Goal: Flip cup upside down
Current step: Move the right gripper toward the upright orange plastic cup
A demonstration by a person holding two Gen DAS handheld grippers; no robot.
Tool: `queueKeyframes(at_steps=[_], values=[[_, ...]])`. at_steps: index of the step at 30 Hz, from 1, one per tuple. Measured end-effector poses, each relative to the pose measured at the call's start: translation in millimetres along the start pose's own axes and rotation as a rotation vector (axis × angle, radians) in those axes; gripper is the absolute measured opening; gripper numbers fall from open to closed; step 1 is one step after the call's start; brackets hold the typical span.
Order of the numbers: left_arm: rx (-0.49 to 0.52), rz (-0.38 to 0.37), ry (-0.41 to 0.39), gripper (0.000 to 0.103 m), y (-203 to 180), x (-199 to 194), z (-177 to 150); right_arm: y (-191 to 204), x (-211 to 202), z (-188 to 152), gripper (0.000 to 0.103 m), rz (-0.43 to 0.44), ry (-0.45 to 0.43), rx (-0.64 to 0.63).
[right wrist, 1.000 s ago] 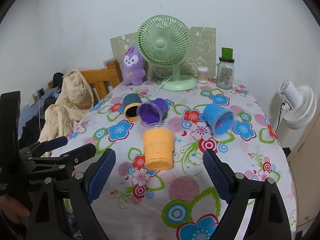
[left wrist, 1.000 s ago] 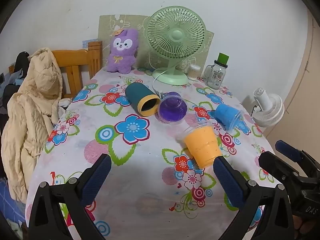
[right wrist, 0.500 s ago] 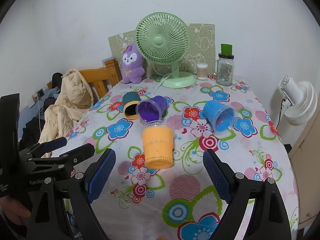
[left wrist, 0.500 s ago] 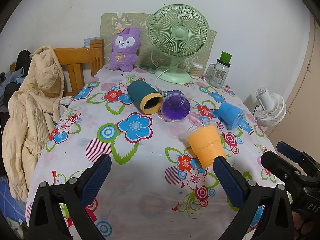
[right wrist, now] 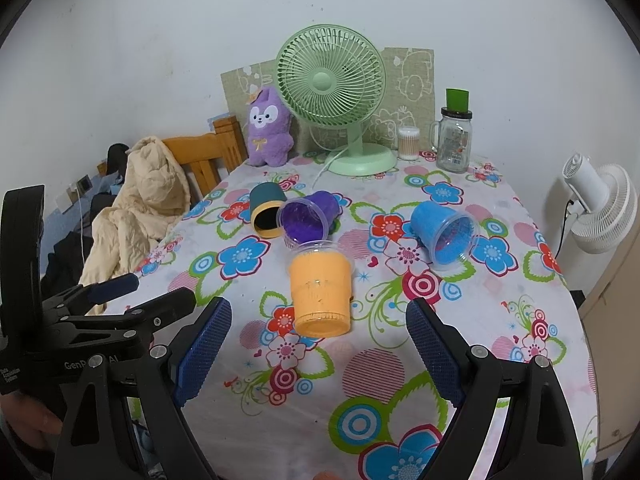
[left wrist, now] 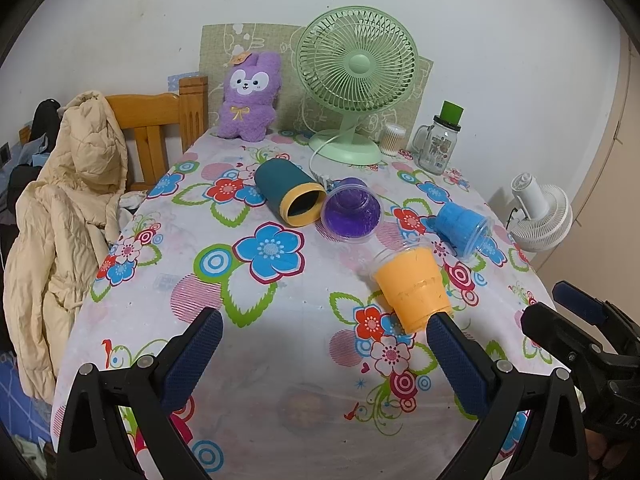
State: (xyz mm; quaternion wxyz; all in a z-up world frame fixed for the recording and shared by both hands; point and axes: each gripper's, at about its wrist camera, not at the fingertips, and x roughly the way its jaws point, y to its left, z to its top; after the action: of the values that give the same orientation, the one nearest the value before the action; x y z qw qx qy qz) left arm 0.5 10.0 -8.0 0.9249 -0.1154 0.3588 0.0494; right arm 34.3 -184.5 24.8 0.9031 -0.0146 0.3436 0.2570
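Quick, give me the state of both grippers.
Left gripper: open, holding nothing.
Right gripper: open, holding nothing, the orange cup lying ahead of it.

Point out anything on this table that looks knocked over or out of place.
Four cups lie tipped on their sides on the floral tablecloth: the orange cup, purple cup, blue cup and teal cup. Nothing has visibly spilled.

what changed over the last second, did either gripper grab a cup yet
No grab yet. Both the left gripper and the right gripper are open and empty, as before; the views shifted only slightly. The orange cup, purple cup, blue cup and teal cup lie where they were on the table.
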Motion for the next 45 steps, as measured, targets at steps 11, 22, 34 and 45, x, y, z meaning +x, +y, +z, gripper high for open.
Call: queueKeyframes(at_steps=[11, 22, 34, 45], values=[[-0.001, 0.0, 0.003, 0.103, 0.3, 0.6, -2.2, 1.9, -0.7, 0.2, 0.091, -0.001, 0.005, -0.002], [-0.006, 0.002, 0.023, 0.103, 3.4, 3.3, -4.0, 1.8, 7.4, -3.2, 0.091, 0.005, 0.032, 0.005], [-0.013, 0.005, 0.041, 0.103, 5.8, 6.4, -4.0, 4.6, 11.1, -6.2, 0.091, 0.001, 0.043, -0.002], [-0.035, 0.021, 0.09, 0.103, 11.4, 16.8, -18.3, -4.2, 28.4, -8.6, 0.099, 0.003, 0.097, 0.052]])
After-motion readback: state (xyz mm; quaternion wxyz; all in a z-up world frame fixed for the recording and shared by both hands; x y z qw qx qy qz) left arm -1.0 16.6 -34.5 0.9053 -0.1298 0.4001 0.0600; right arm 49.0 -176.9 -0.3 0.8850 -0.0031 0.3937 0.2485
